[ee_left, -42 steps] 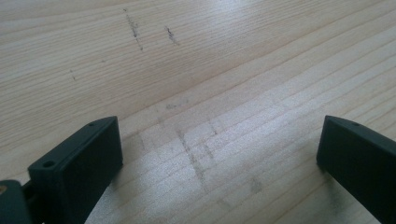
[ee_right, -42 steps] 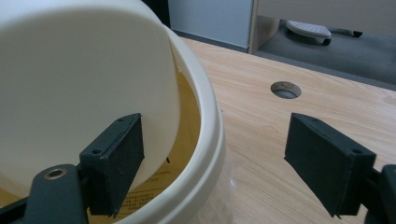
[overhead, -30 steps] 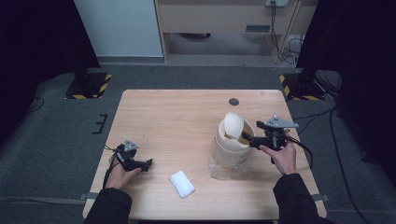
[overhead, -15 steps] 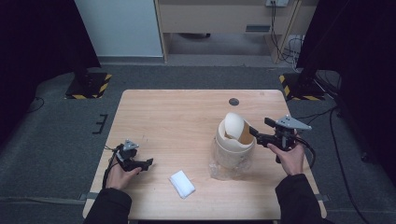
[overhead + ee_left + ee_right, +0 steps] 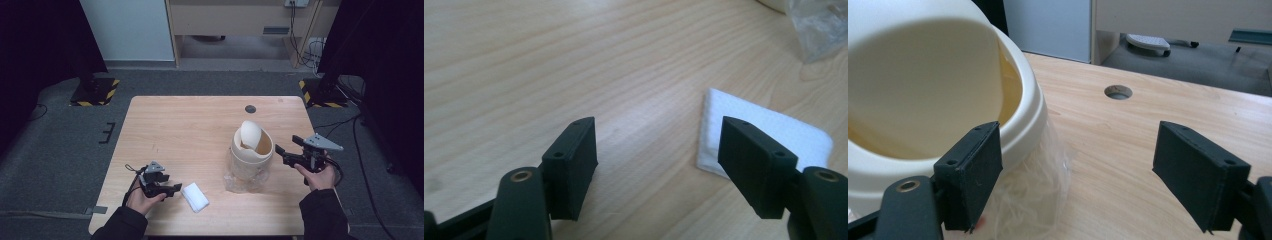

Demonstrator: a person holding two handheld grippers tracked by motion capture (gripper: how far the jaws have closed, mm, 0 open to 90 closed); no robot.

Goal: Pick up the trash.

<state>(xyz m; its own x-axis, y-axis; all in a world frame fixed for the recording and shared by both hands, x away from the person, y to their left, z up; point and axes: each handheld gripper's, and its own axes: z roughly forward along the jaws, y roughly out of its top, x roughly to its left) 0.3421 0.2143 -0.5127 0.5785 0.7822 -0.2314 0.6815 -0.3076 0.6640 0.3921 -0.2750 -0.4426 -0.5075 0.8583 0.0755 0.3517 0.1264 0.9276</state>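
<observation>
The left tool (image 5: pixel 172 189) rests low on the worktop (image 5: pixel 190 125) at the near left, jaws apart with nothing between them; the left gripper view shows the white folded cloth (image 5: pixel 764 132) lying flat just beyond its right jaw, a corner hidden behind that jaw. The right tool (image 5: pixel 281 151) is held above the worktop's right side, jaws apart and empty. The right gripper view shows crinkled clear plastic wrap (image 5: pixel 1035 200) around the base of the cream bin (image 5: pixel 1033 117), its swing lid (image 5: pixel 913 90) tilted open, detail blurred in the high view. Farther off lies a round cable hole (image 5: pixel 1118 92). Against the earlier frames, the right tool has drawn back clear of the bin; the left tool and cloth are unchanged.
</observation>
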